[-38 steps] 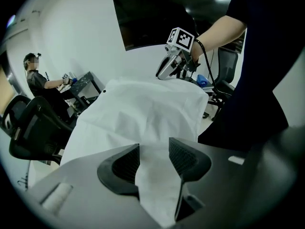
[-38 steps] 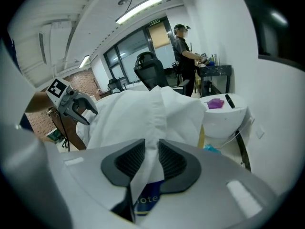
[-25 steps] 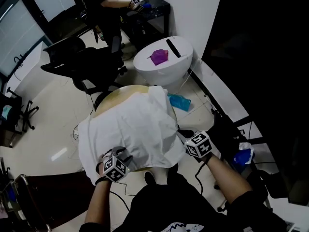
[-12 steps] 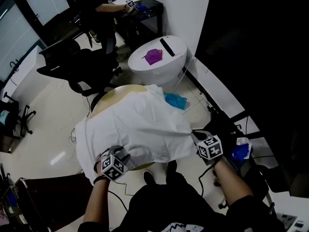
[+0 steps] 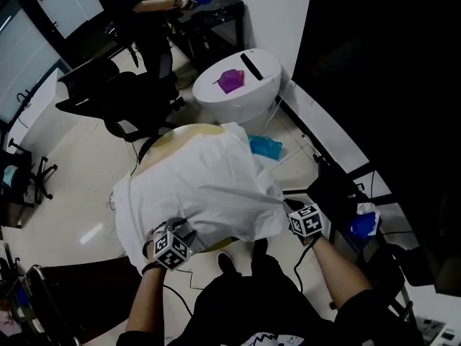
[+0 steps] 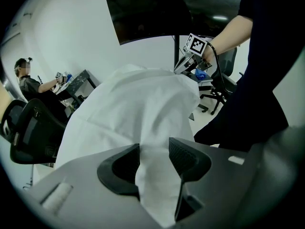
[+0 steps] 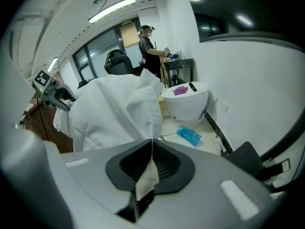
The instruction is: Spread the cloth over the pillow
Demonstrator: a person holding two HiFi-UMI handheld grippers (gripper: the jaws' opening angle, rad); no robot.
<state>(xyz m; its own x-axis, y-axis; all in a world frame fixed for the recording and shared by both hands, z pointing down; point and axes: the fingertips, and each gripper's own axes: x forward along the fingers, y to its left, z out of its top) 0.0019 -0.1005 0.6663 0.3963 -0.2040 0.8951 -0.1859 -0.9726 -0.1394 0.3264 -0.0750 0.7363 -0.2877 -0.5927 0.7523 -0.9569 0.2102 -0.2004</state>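
Nothing legible anywhere right now, no words and no numbers. The left marker cube [image 5: 171,251] and the right marker cube [image 5: 305,220] carry only black-and-white square patterns, no letters. A small sign [image 7: 125,21] under the ceiling light is too tiny to read, and the white shirt print [image 5: 261,337] is cut off.

The white fabric cloth [image 5: 202,193] is draped over most of the round pale-yellow pillow [image 5: 176,137], with just the far rim peeking out. The left hand-held gripper [image 5: 178,231] sits at the cloth's near edge. The right hand-held gripper [image 5: 289,207] is at its near right corner, which is pulled out to a point (can't see the jaws themselves from up here). Beyond that there's a white rounded plastic pod [image 5: 245,103] with a purple crumpled thing [image 5: 230,80] on top, and a blue plastic bag [image 5: 265,147] on the floor beside it.
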